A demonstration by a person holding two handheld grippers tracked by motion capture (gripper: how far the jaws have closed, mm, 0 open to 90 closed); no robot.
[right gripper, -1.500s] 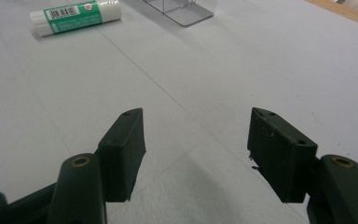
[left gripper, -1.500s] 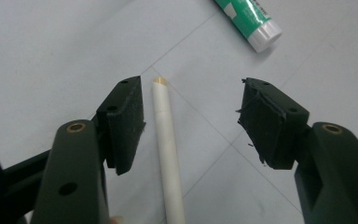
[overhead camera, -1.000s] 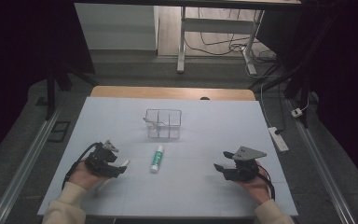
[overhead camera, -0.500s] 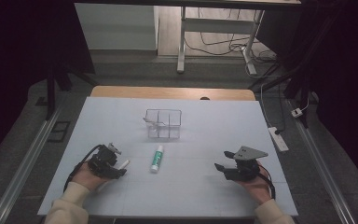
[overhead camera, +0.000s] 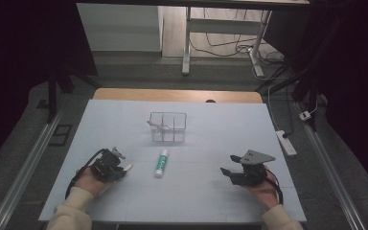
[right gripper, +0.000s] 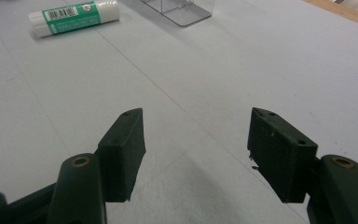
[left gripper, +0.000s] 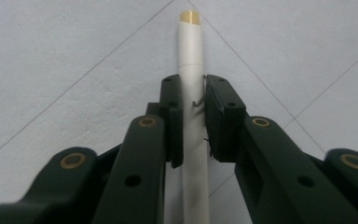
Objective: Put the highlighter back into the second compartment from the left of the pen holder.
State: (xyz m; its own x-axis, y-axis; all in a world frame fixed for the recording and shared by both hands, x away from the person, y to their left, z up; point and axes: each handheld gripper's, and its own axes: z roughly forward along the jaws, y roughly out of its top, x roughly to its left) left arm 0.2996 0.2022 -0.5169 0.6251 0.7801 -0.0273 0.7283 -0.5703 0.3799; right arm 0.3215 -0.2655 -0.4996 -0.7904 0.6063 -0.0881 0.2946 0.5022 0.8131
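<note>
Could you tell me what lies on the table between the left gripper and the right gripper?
In the high view, a glue stick lies between the left gripper and the right gripper; the rest is bare mat.

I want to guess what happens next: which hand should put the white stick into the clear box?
Probably the left. The left gripper has just closed on the white stick. The right gripper is open and empty, away from the clear box.
</note>
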